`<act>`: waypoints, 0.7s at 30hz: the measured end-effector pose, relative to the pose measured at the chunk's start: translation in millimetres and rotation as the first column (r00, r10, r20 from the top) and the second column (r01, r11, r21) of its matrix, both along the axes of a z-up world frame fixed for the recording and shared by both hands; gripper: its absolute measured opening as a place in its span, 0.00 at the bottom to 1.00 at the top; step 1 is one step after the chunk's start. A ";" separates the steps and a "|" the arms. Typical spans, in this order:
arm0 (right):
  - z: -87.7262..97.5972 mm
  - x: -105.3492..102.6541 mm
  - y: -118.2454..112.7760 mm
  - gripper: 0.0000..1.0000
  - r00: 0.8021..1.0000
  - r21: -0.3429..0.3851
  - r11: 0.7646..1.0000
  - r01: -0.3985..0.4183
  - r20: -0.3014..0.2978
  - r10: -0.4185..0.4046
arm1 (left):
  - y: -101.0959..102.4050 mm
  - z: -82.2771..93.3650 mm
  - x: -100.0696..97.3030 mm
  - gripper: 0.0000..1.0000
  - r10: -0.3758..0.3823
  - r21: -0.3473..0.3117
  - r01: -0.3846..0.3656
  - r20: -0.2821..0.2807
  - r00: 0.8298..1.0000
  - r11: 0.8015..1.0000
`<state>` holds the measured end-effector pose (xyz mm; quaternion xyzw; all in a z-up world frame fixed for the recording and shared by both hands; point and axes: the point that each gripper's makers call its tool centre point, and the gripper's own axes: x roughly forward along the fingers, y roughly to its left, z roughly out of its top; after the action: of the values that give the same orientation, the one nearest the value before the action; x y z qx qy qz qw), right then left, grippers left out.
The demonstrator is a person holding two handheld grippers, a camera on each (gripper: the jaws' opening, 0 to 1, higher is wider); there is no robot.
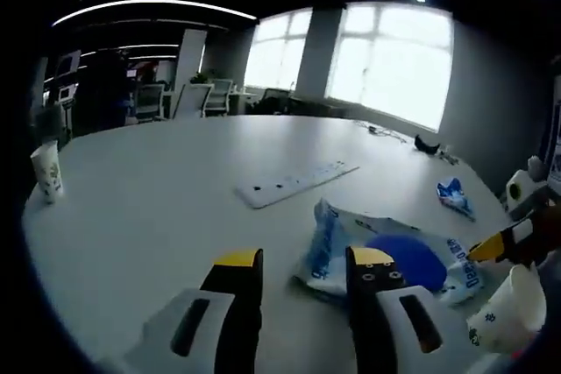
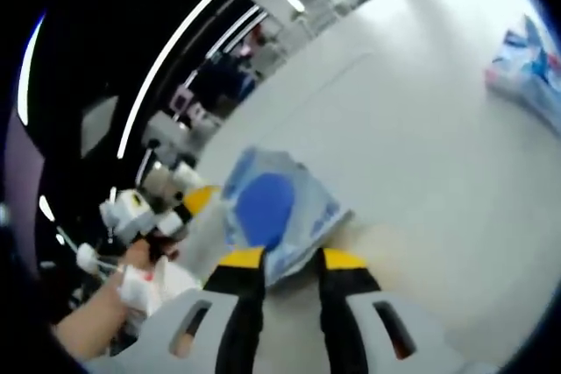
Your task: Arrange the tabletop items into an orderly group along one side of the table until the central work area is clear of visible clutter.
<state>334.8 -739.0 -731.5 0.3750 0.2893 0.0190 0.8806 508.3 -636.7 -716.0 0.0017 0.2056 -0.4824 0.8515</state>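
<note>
Table (image 1: 175, 190) pale grey-white. Power strip (image 1: 296, 183) white, dark sockets. Packet (image 1: 386, 256) lower right: white, blue print, solid blue disc. Cup (image 1: 46, 171) far left: white, dark pattern. Left gripper (image 1: 302, 262) tips yellow over black.

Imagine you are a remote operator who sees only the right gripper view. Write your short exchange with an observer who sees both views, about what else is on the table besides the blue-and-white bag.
Operator: A corner of the blue-and-white bag sits between my right gripper's fingers. What lies beyond it?
Observer: A white power strip lies flat on the table past the bag, apart from it.
Operator: Any cups?
Observer: A paper cup stands upright near the table's edge, at the far left of the left gripper view.
Operator: And the left gripper?
Observer: The left gripper has its fingers open with nothing between them, close to the bag.
</note>
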 end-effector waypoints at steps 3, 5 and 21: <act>-0.9 1.8 -0.8 0.19 1.000 -0.006 1.000 -0.002 0.004 0.002 | 1.7 -9.0 0.4 0.30 0.006 -0.001 -0.006 -0.038 0.999 1.000; -1.4 2.9 -1.7 0.19 1.000 -0.005 1.000 0.003 0.003 -0.003 | 2.5 -14.1 0.1 0.26 0.003 0.008 -0.002 -0.050 0.999 1.000; 1.5 14.4 -4.8 0.02 0.999 -0.063 0.998 -0.027 0.029 0.029 | 6.9 -13.3 -6.1 0.02 -0.041 0.105 0.042 -0.020 0.999 0.994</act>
<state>349.2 -743.9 -730.0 0.3429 0.2819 0.0280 0.8956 502.2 -629.8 -729.3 0.0465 0.2380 -0.4885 0.8382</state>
